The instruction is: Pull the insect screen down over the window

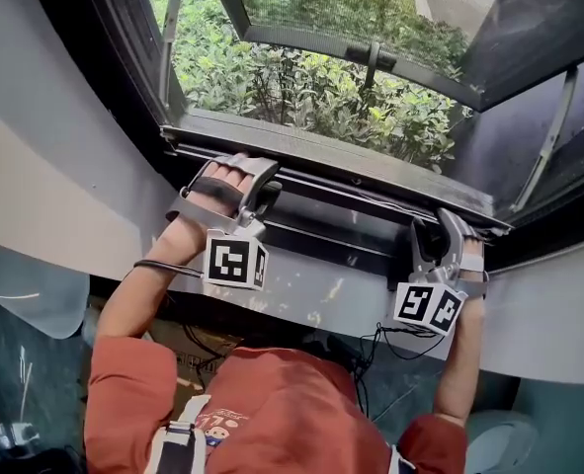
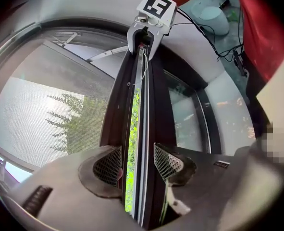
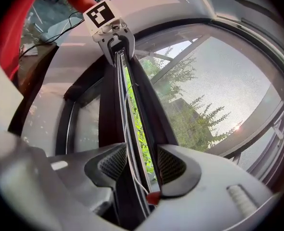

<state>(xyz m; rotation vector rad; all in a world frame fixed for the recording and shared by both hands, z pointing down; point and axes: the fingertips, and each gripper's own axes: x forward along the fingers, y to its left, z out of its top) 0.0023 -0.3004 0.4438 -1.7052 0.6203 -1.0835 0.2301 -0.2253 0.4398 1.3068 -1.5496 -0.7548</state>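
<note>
Red sleeves [image 1: 124, 383] reach forward; left gripper [image 2: 138, 163] and right gripper [image 3: 142, 163] each clamp the insect screen's bottom bar [image 2: 144, 81], sitting low, just above the window sill [image 1: 311, 294]

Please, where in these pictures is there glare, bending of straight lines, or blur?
Left gripper view: sun glare through the mesh; the wide lens bows the window frame, the corners go black, and the screen bar stays sharp. Right gripper view: a smaller flare low at the right, and the near left is blurred. Head view: the plants are bright, it is dim indoors, no glare.
</note>
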